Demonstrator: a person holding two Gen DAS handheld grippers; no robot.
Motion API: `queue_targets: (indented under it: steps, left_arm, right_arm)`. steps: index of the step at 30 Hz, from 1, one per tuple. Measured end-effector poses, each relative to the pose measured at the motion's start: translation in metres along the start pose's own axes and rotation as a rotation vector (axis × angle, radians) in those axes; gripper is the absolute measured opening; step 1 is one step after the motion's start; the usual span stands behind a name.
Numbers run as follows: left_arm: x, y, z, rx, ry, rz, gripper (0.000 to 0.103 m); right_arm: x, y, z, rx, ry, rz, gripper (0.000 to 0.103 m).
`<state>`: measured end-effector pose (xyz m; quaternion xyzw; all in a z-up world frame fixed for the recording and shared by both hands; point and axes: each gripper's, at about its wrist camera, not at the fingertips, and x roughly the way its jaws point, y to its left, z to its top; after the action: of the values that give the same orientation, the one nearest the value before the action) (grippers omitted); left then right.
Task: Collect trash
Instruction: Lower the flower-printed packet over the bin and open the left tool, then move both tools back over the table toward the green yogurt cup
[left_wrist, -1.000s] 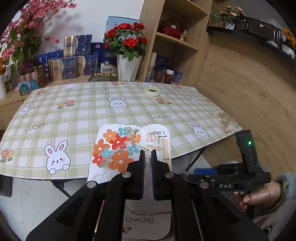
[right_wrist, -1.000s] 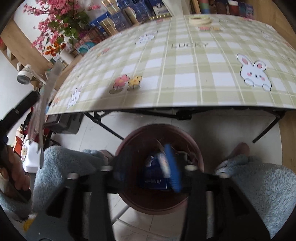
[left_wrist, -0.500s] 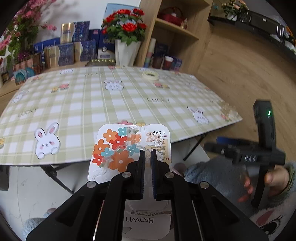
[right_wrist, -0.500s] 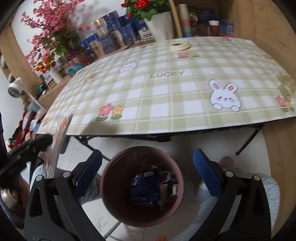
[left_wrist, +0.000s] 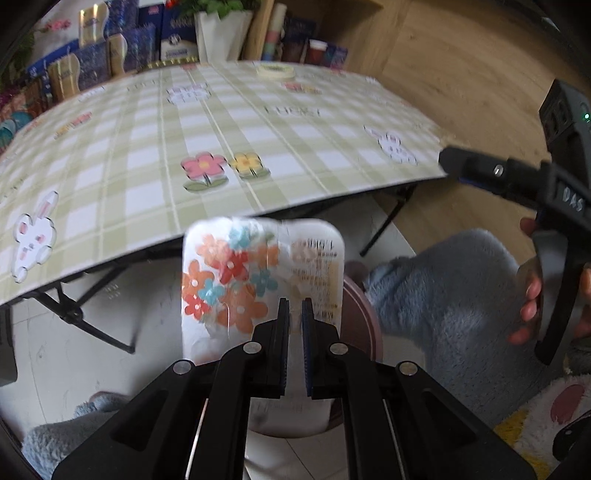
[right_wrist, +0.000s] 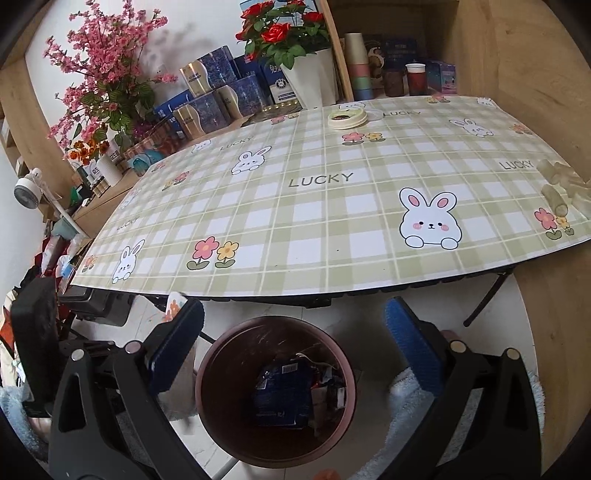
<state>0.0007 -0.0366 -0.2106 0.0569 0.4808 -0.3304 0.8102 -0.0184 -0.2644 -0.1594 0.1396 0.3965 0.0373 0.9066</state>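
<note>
Left gripper (left_wrist: 293, 306) clamped tight on the floral bag (left_wrist: 258, 280), low centre of the left view, just over the bin (left_wrist: 364, 325) rim peeking out at its right. Right gripper (right_wrist: 295, 339) spread wide and empty, jaws just opened, bin (right_wrist: 275, 391) lower centre between them with wrappers already inside. Best to carry the bag fully over the bin mouth, tip it downward, then release; keep clear of the table (right_wrist: 332, 206) edge above. Tape roll (right_wrist: 347, 118) left near the far edge, upper centre.
</note>
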Motion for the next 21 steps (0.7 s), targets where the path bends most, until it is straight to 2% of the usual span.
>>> queue_targets:
  steps: [5,7,8,9,14,17,19,21]
  left_arm:
    - [0.011,-0.001,0.000,0.000,0.009,-0.016,0.009]
    - [0.010,-0.001,0.001,-0.013,0.003,-0.010,0.025]
    - [0.010,0.001,0.001,-0.020,-0.001,0.003,0.046]
    - [0.008,0.003,0.001,-0.029,-0.011,0.020,0.063]
    - [-0.002,0.018,0.008,-0.076,-0.068,0.066,0.082]
    - [-0.013,0.028,0.015,-0.122,-0.128,0.117,0.091]
    - [-0.023,0.035,0.022,-0.147,-0.179,0.151,0.092]
    - [-0.032,0.040,0.028,-0.163,-0.217,0.176,0.094]
  right_arm:
    - [0.000,-0.004,0.000,0.012,-0.008,-0.003,0.097]
    - [0.000,-0.008,0.001,0.020,-0.015,-0.008,0.097]
    - [0.001,-0.009,0.001,0.024,-0.018,-0.011,0.097]
    - [0.001,-0.011,0.002,0.030,-0.021,-0.016,0.097]
    - [0.003,-0.018,0.007,0.037,-0.025,-0.028,0.097]
    - [-0.001,-0.022,0.012,0.041,-0.064,-0.030,0.097]
    - [-0.005,-0.027,0.015,0.053,-0.098,-0.030,0.097]
    - [-0.004,-0.031,0.019,0.058,-0.096,-0.029,0.097]
